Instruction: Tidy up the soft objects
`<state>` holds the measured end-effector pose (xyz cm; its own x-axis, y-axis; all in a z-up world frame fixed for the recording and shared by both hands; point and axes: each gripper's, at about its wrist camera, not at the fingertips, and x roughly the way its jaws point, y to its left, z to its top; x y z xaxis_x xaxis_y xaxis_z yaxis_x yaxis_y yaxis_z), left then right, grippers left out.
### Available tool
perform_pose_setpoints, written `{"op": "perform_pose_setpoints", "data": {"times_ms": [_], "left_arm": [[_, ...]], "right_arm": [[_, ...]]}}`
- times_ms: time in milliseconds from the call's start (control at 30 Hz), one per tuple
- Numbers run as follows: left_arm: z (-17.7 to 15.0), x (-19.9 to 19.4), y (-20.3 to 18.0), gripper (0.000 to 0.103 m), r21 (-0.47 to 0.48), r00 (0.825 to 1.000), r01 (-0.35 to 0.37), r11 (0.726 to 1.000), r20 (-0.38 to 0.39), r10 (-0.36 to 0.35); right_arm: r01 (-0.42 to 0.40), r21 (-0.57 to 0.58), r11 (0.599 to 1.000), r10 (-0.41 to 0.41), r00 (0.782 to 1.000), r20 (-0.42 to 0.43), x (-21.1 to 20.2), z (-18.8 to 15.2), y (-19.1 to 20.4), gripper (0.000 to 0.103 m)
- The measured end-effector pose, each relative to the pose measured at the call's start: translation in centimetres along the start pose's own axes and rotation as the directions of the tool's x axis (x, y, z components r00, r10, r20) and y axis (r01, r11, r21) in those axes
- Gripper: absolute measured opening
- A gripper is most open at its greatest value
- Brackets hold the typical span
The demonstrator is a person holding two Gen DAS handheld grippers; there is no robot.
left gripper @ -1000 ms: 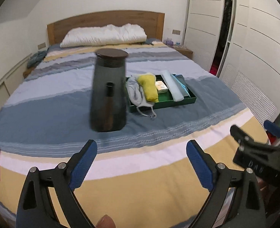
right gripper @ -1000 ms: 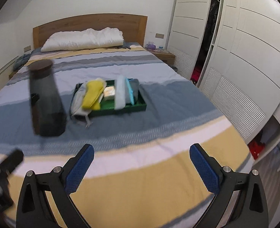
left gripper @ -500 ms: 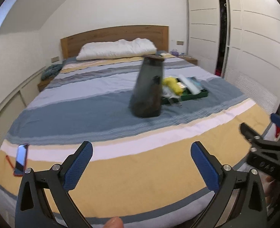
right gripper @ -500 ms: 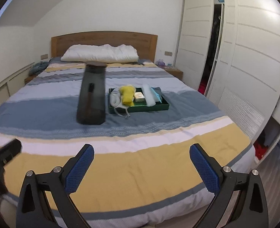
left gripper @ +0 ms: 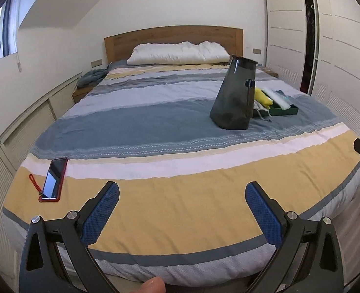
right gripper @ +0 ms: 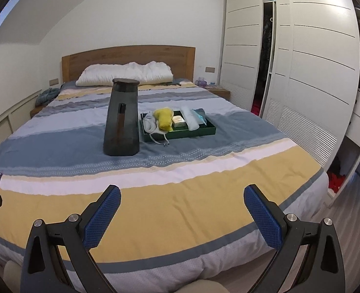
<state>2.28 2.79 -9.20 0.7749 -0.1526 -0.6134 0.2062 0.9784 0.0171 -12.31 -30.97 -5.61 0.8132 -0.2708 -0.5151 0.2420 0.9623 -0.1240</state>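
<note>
A green tray (right gripper: 204, 131) lies on the striped bed and holds a grey cloth (right gripper: 149, 123), a yellow cloth (right gripper: 164, 118), a small box (right gripper: 179, 121), a white roll (right gripper: 189, 120) and a teal item (right gripper: 200, 117). The tray also shows in the left wrist view (left gripper: 283, 110). A dark grey pitcher (right gripper: 121, 118) stands upright left of the tray; it also shows in the left wrist view (left gripper: 236, 97). My left gripper (left gripper: 181, 210) and right gripper (right gripper: 182, 211) are both open and empty at the foot of the bed, far from the tray.
A red-cased phone (left gripper: 54, 179) lies on the bed's near left corner. A white pillow (right gripper: 125, 74) sits by the wooden headboard (right gripper: 128, 53). White wardrobes (right gripper: 314, 73) line the right side. A low cabinet (left gripper: 33, 122) runs along the left wall.
Both grippers have pulled back from the pitcher and tray toward the foot of the bed. The phone has come into the left wrist view. Both grippers stay open.
</note>
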Motion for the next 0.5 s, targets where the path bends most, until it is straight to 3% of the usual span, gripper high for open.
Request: {"op": "perform_pose_setpoints", "data": {"times_ms": [500], "left_arm": [[-1.8, 0.6, 0.6, 0.101, -0.018, 0.999, 0.021, 1.0, -0.027, -0.021]], "right_arm": [[-0.025, 0.03, 0.999, 0.025, 1.0, -0.009, 1.2, -1.3, 0.0, 0.103]]}}
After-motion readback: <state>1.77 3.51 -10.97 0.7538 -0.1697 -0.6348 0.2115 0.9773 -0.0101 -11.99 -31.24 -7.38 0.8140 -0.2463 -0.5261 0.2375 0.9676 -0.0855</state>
